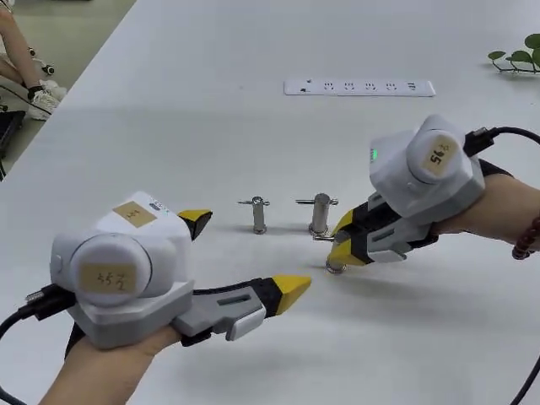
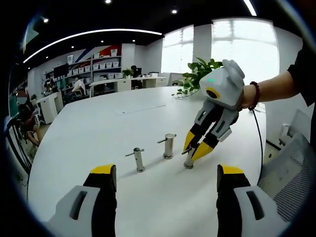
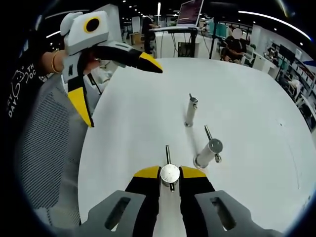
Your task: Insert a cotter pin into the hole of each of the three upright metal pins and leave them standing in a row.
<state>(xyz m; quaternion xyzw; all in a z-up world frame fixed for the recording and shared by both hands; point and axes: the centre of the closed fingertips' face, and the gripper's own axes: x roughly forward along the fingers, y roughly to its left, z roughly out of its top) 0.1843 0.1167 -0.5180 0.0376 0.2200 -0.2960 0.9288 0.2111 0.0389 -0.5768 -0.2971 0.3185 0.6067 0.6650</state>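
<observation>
Three short metal pins stand in a row on the white table. The left pin (image 1: 259, 218) (image 2: 139, 160) (image 3: 190, 111) and the middle pin (image 1: 320, 215) (image 2: 169, 145) (image 3: 207, 153) each carry a cotter pin crosswise through the top. My right gripper (image 1: 337, 243) (image 2: 194, 148) (image 3: 170, 173) leans down over the third pin (image 1: 335, 267) (image 2: 189, 162). It is shut on a cotter pin (image 1: 325, 238) (image 3: 168, 152) that lies across that pin's head. My left gripper (image 1: 245, 251) (image 2: 166, 170) (image 3: 118, 93) hovers open in front of the row, holding nothing.
A white power strip (image 1: 360, 87) lies further back on the table. A green plant (image 1: 519, 59) sits at the far right edge. A person sits past the table's left edge (image 1: 21, 76). A mesh chair (image 3: 49, 148) stands beside the table.
</observation>
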